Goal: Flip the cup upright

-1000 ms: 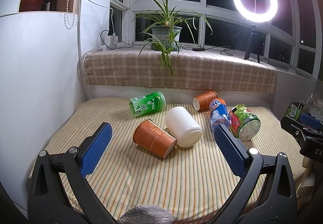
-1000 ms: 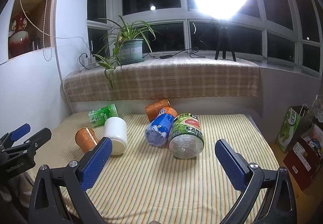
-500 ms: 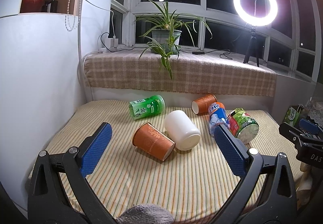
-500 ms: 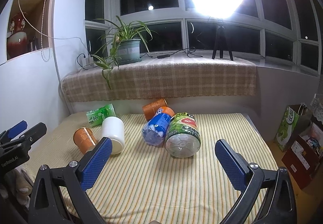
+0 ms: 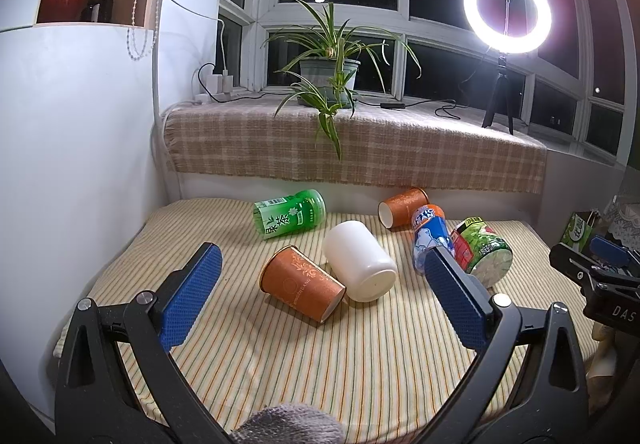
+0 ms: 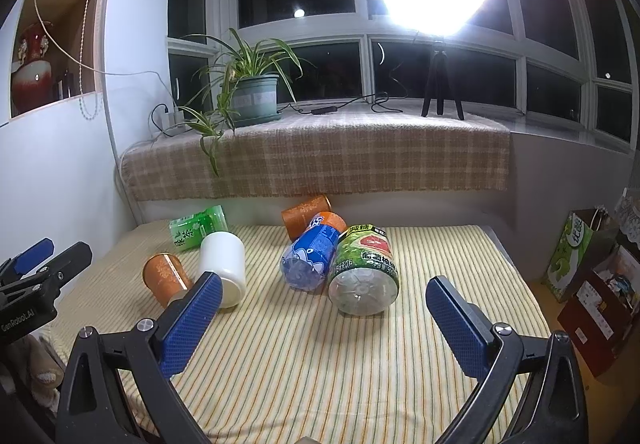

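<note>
Several containers lie on their sides on a striped cloth. A near orange paper cup lies beside a white cup. A second orange cup lies at the back. My left gripper is open and empty, held above the cloth short of the near orange cup. My right gripper is open and empty, short of a blue bottle and a green-labelled bottle.
A green tea bottle lies at the back left. A white wall bounds the left. A checked ledge with a potted plant and a ring light runs behind. Bags and boxes stand off the right edge.
Both grippers have drawn back and risen slightly, so the cups and bottles sit a little lower and farther in view. Nothing on the cloth has moved.
</note>
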